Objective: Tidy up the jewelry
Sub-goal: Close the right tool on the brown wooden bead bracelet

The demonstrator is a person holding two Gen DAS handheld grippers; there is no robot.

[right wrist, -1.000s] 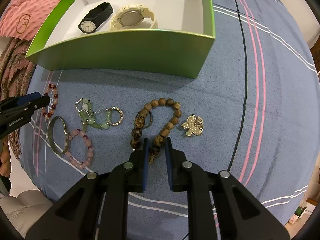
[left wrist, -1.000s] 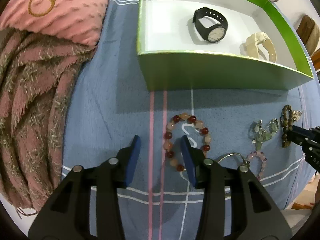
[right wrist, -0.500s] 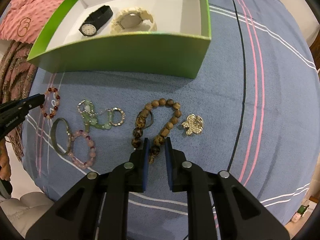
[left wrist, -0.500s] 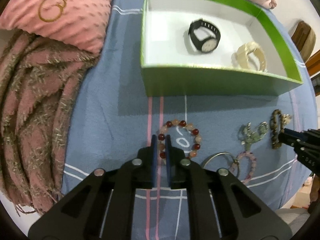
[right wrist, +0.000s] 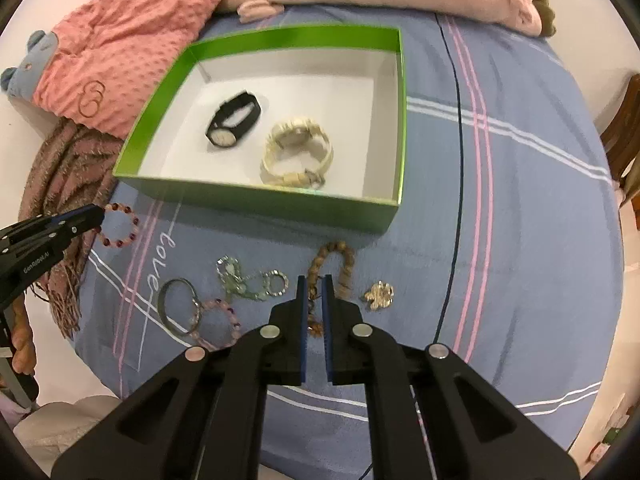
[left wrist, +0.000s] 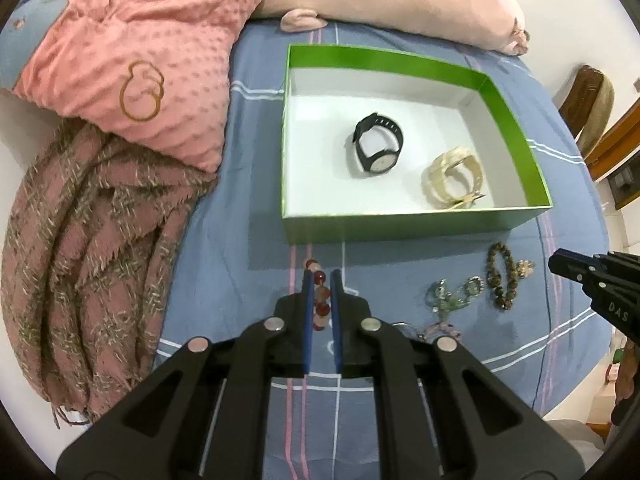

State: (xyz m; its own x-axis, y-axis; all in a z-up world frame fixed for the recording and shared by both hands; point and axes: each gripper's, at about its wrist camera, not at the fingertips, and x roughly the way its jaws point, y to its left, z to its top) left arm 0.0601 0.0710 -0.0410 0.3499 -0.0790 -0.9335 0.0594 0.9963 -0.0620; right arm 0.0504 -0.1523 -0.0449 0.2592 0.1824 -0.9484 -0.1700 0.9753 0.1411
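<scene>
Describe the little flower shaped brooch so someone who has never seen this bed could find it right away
Start at the green box on the blue striped bedspread. Just below its near right corner lies a wooden bead bracelet, and the brooch sits right of it. It is the only small pale-gold flower, flat and solid rather than a loop.

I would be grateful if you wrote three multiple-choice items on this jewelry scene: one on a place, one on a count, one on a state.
1. Where does the black watch lie?
A. inside the green box
B. on the pink pillow
C. on the bedsheet beside the flower brooch

2. How many watches are in the box?
A. one
B. two
C. four

3. What is the left gripper doing?
A. open, holding nothing
B. shut on the red bead bracelet
C. shut on a watch

Answers:
1 A, it rests on the box's white floor.
2 B, the black one and the cream watch.
3 B, beads show between its fingers.
</scene>
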